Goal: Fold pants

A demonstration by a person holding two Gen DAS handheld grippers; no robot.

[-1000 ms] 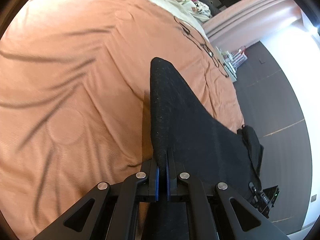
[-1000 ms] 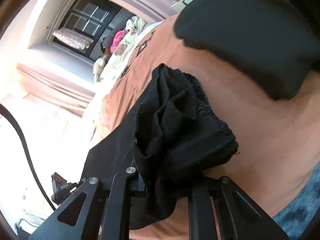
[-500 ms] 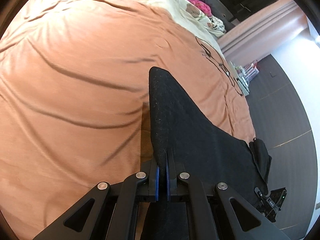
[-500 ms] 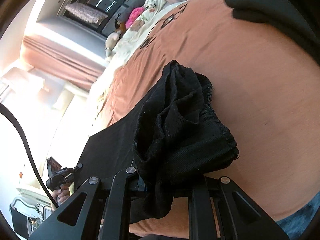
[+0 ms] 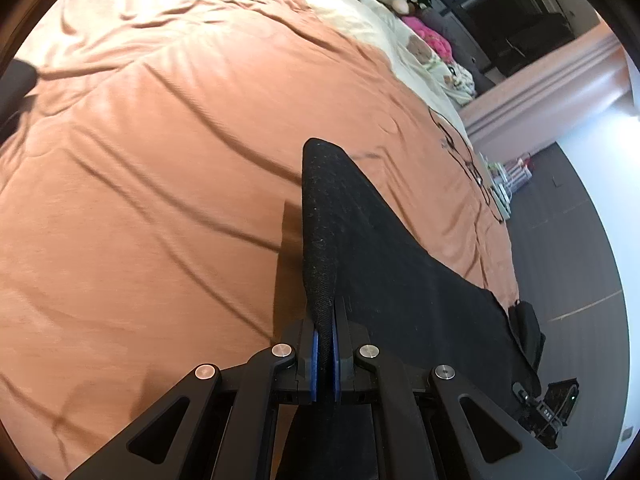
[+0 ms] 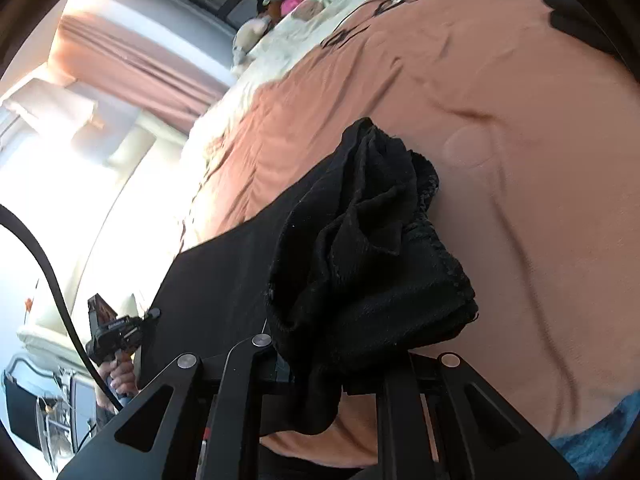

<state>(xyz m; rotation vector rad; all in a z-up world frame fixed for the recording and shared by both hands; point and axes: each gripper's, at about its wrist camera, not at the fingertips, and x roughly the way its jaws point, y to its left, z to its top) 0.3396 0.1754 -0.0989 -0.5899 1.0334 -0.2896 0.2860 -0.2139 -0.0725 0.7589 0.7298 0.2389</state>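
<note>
The black pants (image 5: 384, 264) hang stretched between both grippers above an orange bedspread (image 5: 140, 200). My left gripper (image 5: 325, 344) is shut on one edge of the pants, and the cloth rises as a taut fold in front of it. In the right wrist view my right gripper (image 6: 332, 364) is shut on a bunched end of the pants (image 6: 372, 248), which hides its fingertips. The stretched cloth runs left to the other gripper (image 6: 116, 332), held in a hand.
The orange bedspread (image 6: 500, 120) covers a wide bed. Stuffed toys and a pink item (image 5: 428, 36) lie at the bed's far end. A dark floor (image 5: 568, 216) lies beside the bed on the right. A dark garment (image 6: 580, 20) lies at the top right.
Both grippers have carried the pants further over the bed; more bedspread shows in both views. The dark garment in the right wrist view has slid toward the top right edge.
</note>
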